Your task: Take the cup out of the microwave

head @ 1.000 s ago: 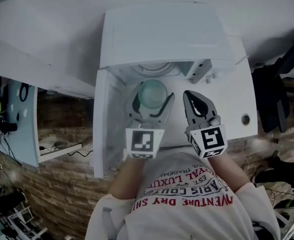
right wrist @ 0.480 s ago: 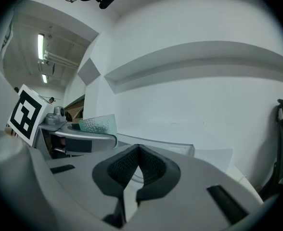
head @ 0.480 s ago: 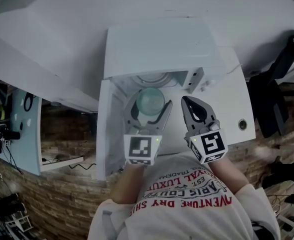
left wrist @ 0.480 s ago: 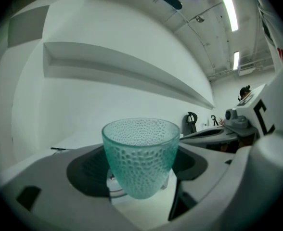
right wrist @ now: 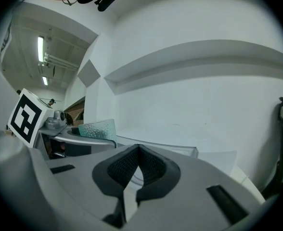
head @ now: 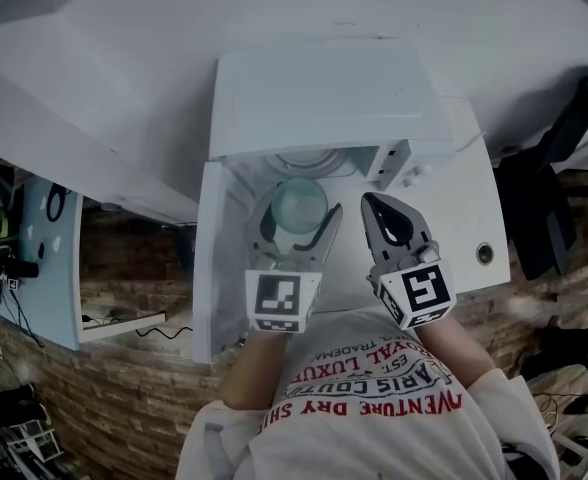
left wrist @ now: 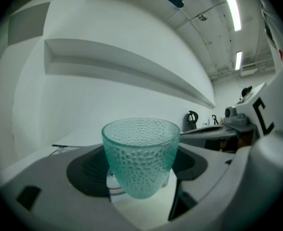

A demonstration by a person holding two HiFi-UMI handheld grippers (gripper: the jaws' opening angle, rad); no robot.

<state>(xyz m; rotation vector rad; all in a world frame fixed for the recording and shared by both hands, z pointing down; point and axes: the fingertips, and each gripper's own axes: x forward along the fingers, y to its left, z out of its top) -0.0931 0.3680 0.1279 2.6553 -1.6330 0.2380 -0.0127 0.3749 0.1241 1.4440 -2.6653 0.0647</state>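
Cup sits clamped between the jaws of your left gripper, at the mouth of the open microwave in the head view. Your left gripper view adds what that one hides: the dimpled green glass upright, with a white wall and shelf behind it. Your right gripper is beside it, and its own view shows its jaws closed tip to tip on nothing.

a white wall is rising behind the white worktop, with a long ledge running across it. strip lights are glowing on the ceiling. a brick-patterned surface is showing below the worktop's edge.
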